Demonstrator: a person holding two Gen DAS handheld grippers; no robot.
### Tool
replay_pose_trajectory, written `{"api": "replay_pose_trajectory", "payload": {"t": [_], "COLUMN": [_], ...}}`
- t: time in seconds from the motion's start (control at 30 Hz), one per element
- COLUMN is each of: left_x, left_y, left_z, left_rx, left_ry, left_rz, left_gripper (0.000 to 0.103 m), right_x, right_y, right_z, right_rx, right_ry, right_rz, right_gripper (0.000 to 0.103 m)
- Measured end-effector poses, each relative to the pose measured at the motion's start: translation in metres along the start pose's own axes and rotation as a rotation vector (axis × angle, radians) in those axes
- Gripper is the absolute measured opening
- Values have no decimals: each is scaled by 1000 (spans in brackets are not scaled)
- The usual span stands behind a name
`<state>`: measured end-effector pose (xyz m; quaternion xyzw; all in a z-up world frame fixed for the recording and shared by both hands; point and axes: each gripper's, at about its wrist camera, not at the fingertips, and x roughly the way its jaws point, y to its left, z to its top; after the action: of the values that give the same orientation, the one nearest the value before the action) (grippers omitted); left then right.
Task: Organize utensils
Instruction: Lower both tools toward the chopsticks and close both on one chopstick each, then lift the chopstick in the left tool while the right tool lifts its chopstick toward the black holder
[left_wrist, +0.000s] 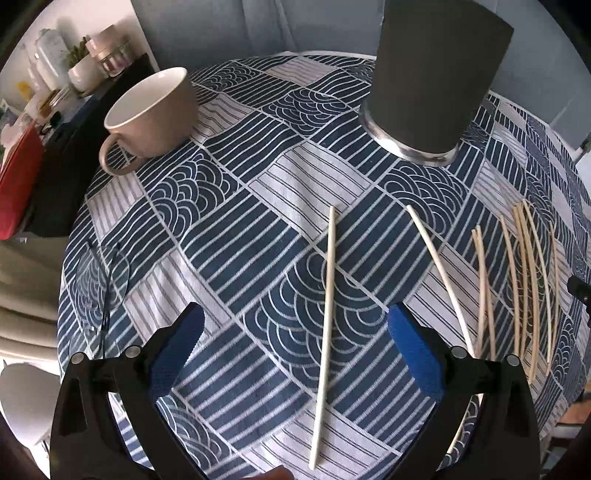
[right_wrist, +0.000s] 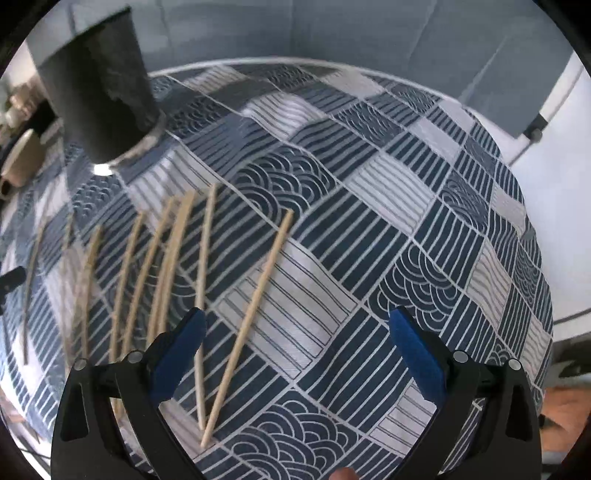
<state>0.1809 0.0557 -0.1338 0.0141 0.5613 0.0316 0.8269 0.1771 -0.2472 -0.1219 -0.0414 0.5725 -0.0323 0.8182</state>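
Picking-up stage, I judge: the pale wooden chopsticks (left_wrist: 524, 280) lie flat on the patterned tabletop (left_wrist: 236, 206), in front of the tall dark cylindrical holder (left_wrist: 436, 81). One lone chopstick (left_wrist: 327, 280) lies between the left hand-held gripper's (left_wrist: 295, 328) spread-apart, empty fingers; next it must lower and close. The right hand-held gripper (right_wrist: 297, 328) is likewise apart, another chopstick (right_wrist: 251, 314) between its fingers

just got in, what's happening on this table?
A person holds a hand-held gripper in each hand over a table with a blue patterned tablecloth. Both are open and empty. The left hand-held gripper frames a single pale chopstick lying apart from the rest. The right hand-held gripper hovers by the spread-out chopsticks. A dark cylindrical holder stands upright behind them, and a beige mug sits to its left. Nothing has been picked up yet.
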Motion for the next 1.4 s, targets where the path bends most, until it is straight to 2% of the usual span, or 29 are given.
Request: {"api": "replay_pose_trajectory", "payload": {"t": [0.13,0.43,0.63,0.73,1.1,1.13,1.2,1.23,1.27,1.3,1.33,1.37,1.4], "left_x": [7,19,24,29,28,27,23,20,17,15,13,12,12], "left_y": [-1,-7,-12,-4,-6,-5,-3,0,3,6,10,16,25], "left_z": [2,2,-1,-7,-7,-8,-11,-11,-11,-12,-13,-13,-13], "left_rx": [17,61,51,-20,-10,-4,12,14,18,28,33,30,18], "left_ry": [7,22,33,36,29,32,34,28,24,22,18,17,24], "left_rz": [-32,-10,4,-42,-39,-43,-54,-58,-60,-69,-70,-72,-79], "left_gripper": [97,97,97,99,99,98,90,77,63,57,42,26,21], "right_x": [8,28,37,42,38,34,31,28,24,20,17,15,14], "right_y": [-1,3,-7,-16,-18,-15,-15,-17,-19,-24,-28,-34,-36], "right_z": [3,6,7,10,1,-8,-13,-15,-16,-16,-15,-17,-18], "right_rx": [17,-3,8,23,3,1,-8,-19,-25,-27,-28,-32,-36], "right_ry": [15,62,94,126,66,58,59,60,57,52,51,57,58], "right_rz": [-16,3,81,119,124,122,122,126,127,131,132,137,141], "right_gripper": [94,93,94,96,97,96,94,87,70,58,34,20,16]}}
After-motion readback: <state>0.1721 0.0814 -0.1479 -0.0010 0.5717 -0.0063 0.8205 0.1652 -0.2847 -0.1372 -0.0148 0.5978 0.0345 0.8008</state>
